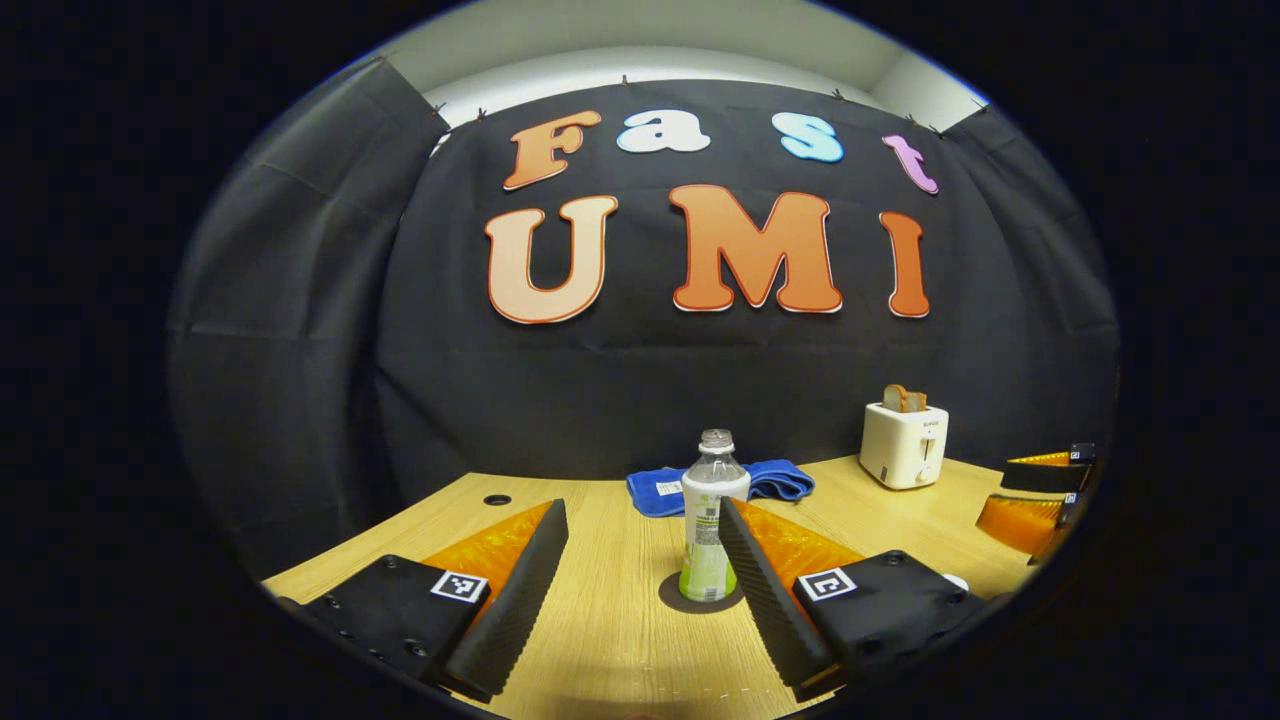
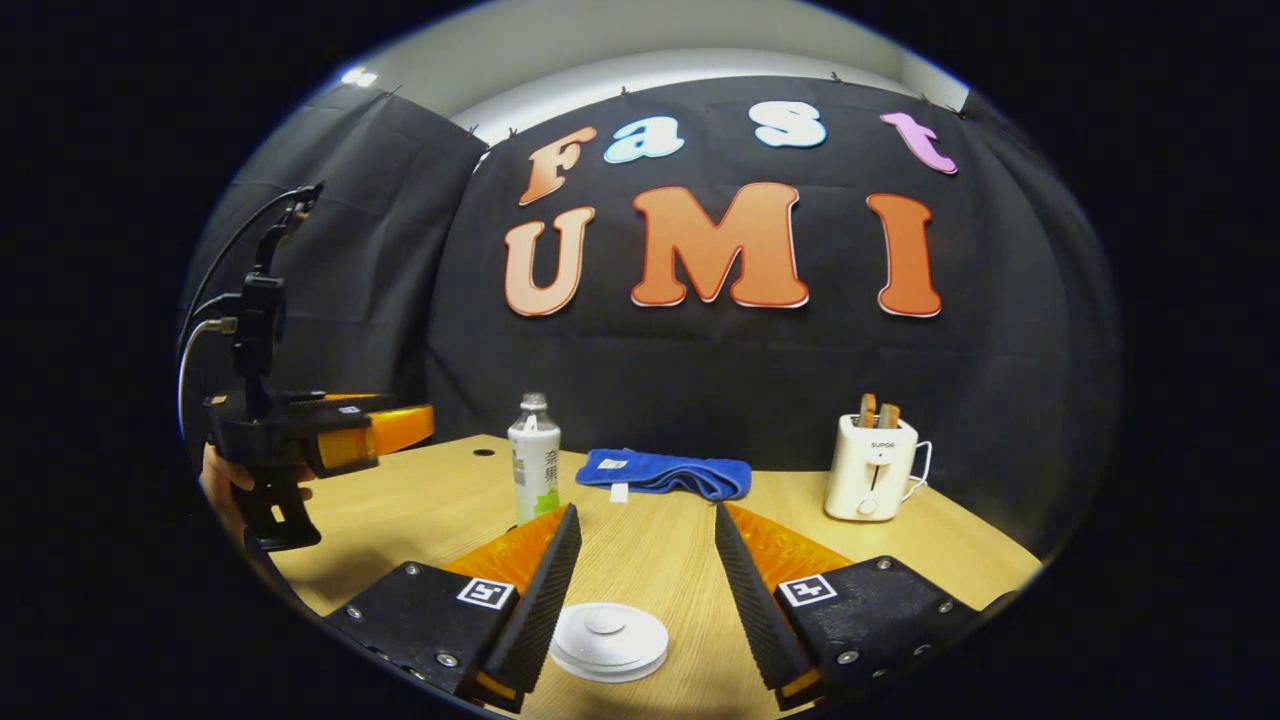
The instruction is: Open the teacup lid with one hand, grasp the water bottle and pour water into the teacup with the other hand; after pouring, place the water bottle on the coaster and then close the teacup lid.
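— Wooden tabletop under us: our right gripper hangs wide open over the white teacup lid, gripping nothing.

— We'd lower squarely onto its knob. Our left gripper, also wide and empty, frames the water bottle on its dark coaster.

— Count?

— One lid, one bottle, one coaster; farther back, one blue cloth, one toaster.

A white toaster holding bread slices stands far right on the wooden table; a folded blue towel lies far centre.
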Demonstrator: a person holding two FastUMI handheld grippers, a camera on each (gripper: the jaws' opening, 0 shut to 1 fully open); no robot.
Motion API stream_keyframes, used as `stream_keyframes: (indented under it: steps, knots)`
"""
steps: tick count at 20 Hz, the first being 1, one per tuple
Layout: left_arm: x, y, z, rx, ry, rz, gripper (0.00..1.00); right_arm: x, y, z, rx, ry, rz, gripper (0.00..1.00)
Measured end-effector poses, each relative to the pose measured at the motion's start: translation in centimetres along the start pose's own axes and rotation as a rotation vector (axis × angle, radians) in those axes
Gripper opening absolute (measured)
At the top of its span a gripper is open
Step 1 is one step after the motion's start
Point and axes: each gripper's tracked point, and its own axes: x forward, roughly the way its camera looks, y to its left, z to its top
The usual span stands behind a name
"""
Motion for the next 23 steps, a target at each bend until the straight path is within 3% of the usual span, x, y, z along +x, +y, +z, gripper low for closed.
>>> stream_keyframes:
  steps: [3, 4, 11, 23]
  knots:
    - [-0.9, 0.9, 1.2, -0.012, -0.039, 0.018, 0.95, -0.3, -1.1, 1.8, -0.018, -0.04, -0.042, 0.77]
    - [-1.0, 1.2, 1.4, -0.011, -0.05, 0.027, 0.95, -0.4, -1.4, 2.2, -0.019, -0.051, -0.053, 0.81]
    - [-3.5, 3.1, 3.5, 0.027, -0.114, 0.079, 0.95, -1.2, -2.1, 4.2, -0.023, -0.089, -0.1, 0.83]
    - [-5.7, 2.6, 5.3, -0.012, -0.108, 0.056, 0.97, -3.5, -2.5, 7.3, -0.032, -0.137, -0.135, 0.87]
